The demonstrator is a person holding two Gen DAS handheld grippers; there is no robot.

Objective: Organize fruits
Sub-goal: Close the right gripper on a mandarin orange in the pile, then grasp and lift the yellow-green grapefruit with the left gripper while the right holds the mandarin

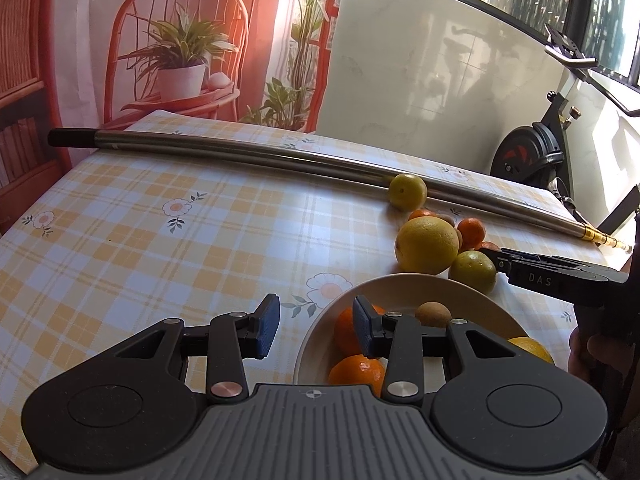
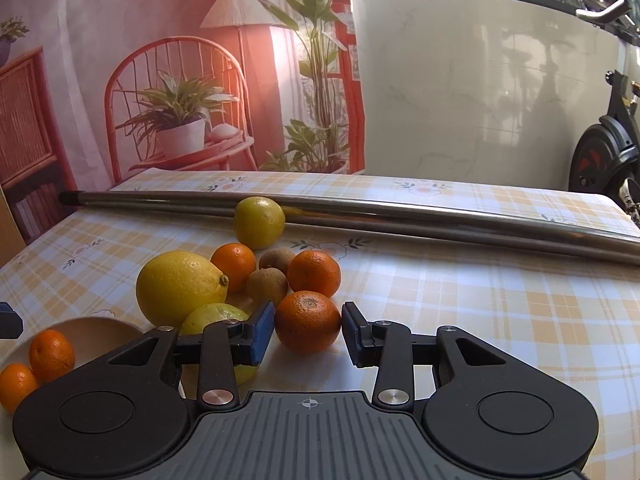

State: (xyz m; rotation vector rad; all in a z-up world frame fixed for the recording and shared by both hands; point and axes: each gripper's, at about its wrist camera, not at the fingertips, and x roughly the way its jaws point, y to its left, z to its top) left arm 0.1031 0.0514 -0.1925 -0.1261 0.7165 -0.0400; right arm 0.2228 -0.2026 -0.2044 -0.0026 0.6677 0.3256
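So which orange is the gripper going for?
Find the steel pole across the checked table. Before it sits a fruit pile. The orange nearest the camera lies between the right hand-held gripper pads, apart from the two farther back.

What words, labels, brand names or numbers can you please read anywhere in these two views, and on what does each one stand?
"DAS": pale letters on the black body of the right gripper, seen from the left wrist view.
No label or sticker is readable on the yellow lemon, the orange mandarins or the cream bowl.
The book spines on the printed backdrop are too blurred to read.
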